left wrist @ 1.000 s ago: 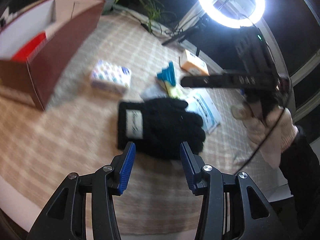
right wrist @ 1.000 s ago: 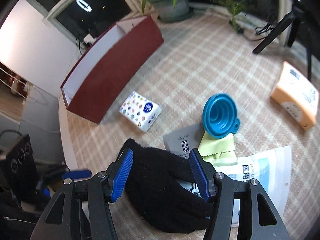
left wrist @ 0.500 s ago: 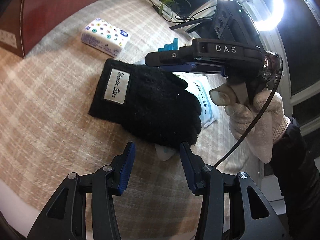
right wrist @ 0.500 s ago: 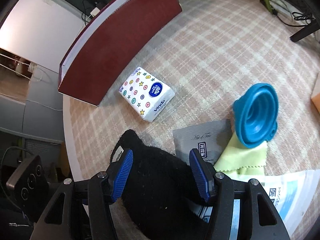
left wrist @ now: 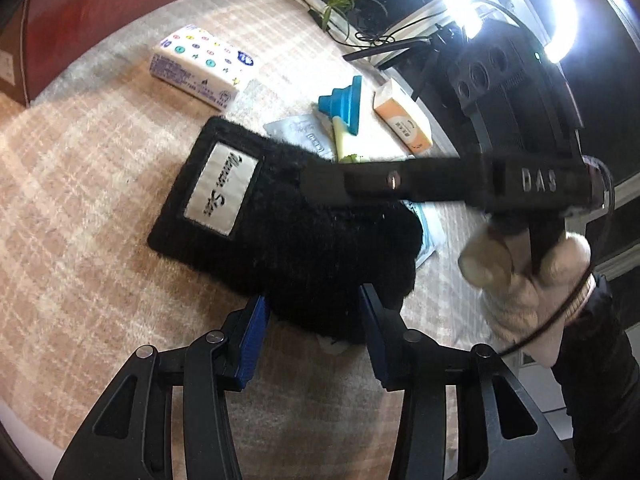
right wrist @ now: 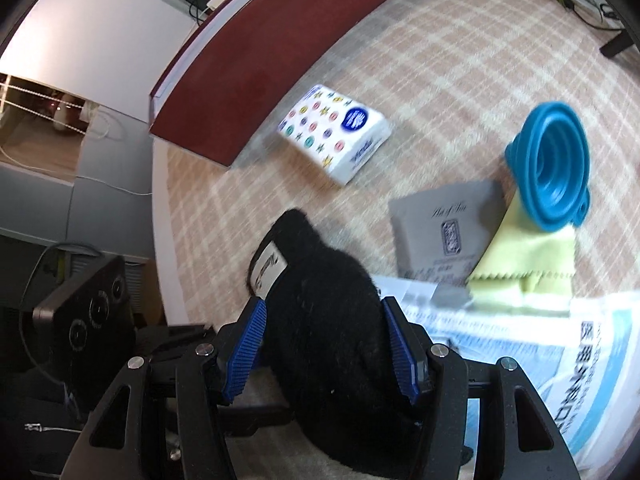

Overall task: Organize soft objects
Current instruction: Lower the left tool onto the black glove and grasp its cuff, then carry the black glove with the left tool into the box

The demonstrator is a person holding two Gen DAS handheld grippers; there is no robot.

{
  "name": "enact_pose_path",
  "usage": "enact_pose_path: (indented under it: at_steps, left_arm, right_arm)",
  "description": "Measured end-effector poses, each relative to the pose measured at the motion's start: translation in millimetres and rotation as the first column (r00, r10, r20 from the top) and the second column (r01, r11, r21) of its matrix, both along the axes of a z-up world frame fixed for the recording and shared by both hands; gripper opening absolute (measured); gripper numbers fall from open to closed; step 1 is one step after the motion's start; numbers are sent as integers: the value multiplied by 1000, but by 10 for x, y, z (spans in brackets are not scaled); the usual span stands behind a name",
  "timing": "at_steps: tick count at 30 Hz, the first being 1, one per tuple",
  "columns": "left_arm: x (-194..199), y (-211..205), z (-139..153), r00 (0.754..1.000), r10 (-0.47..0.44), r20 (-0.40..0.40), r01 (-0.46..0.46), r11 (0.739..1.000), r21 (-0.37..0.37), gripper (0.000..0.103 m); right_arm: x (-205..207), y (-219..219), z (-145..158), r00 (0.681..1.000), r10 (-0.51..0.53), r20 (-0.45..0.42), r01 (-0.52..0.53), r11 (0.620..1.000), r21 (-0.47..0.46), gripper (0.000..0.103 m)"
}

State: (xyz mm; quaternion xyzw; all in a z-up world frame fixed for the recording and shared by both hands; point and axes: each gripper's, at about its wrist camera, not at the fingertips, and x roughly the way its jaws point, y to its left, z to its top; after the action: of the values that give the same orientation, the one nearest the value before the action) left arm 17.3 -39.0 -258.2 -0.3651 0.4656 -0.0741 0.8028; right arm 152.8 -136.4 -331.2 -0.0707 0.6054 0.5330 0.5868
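A black fuzzy glove (left wrist: 288,224) with a white label lies flat on the checked tablecloth. My left gripper (left wrist: 314,320) is open, its blue pads at the glove's finger end, one on each side. My right gripper (right wrist: 324,336) is open and straddles the glove (right wrist: 328,320) from the opposite side; its black body (left wrist: 440,182) crosses above the glove in the left wrist view. A patterned tissue pack (left wrist: 202,70) (right wrist: 334,132) lies beyond the glove. A dark red box (right wrist: 272,56) (left wrist: 100,4) stands at the table's far side.
A blue collapsible funnel (right wrist: 550,172) (left wrist: 344,102), a yellow cloth (right wrist: 524,258), a grey sachet (right wrist: 444,228), a white and blue printed bag (right wrist: 540,356) and an orange pack (left wrist: 402,120) lie near the glove. A ring light (left wrist: 560,4) and plants stand beyond the table.
Both grippers have closed in on the glove from opposite sides; their open pads now flank it. The glove itself has stayed in place.
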Motion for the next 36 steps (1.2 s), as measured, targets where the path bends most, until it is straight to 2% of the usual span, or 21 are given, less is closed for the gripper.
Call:
enact_pose_path:
  at_steps: [6,12,24,36]
  left_arm:
    - [70,-18,0,1000,-15,24,15,1000,13,38]
    - [65,37,39,999,-13,49,13,1000,8,35]
    - [-49,328,598,983,-2,185,-7,999,48,35]
    - [-235,768,1087,958,1,285,-34,993,110,35]
  right_arm:
    - [-98,-79,-17,1000,-23,-22,23,1000,11,34]
    - [-253,-109,67,1000,-27,-8,27,999,41,24]
    - [-354,-133,621,994,-105,-3,104,978,182,21]
    - [-490,231,1217,987,-147,70,125,960,252,21]
